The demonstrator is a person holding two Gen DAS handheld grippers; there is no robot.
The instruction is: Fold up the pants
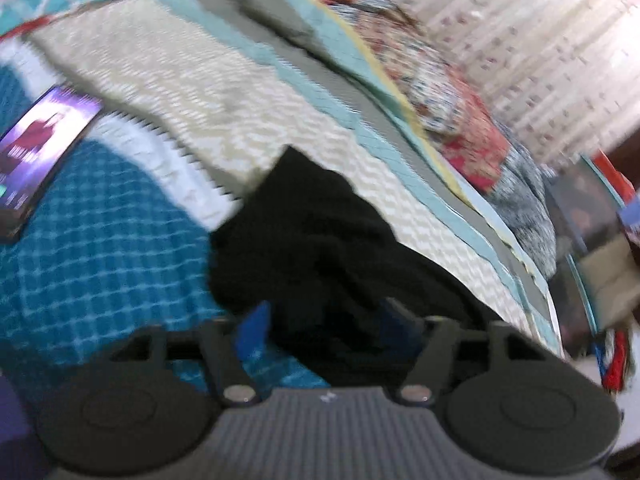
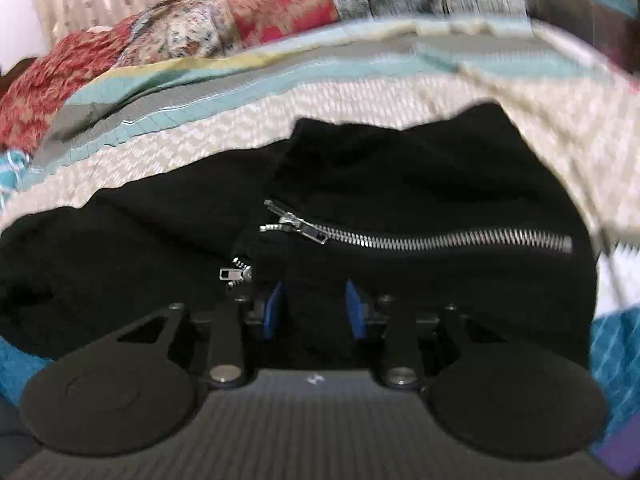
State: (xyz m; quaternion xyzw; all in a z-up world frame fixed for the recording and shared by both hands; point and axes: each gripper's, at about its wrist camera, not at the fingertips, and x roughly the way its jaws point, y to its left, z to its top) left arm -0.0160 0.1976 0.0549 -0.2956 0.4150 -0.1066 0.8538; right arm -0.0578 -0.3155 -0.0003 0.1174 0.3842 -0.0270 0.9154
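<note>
Black pants [image 2: 400,168]: matt cloth, soft and light-swallowing, creased. Zipper [image 2: 440,240] on them: bright silver metal, toothed and shiny, with a second metal pull [image 2: 234,274] beside it. Left gripper [image 1: 324,324] and right gripper [image 2: 316,306]: matt black plastic, ribbed grey on the body, small polished metal pins, blue pads [image 2: 274,312] of smooth finish. Bedspread [image 1: 100,248]: teal woven cloth, gridded and textured. Cream blanket [image 1: 180,92]: nubbly cloth. Phone [image 1: 44,148]: glossy glass screen.
</note>
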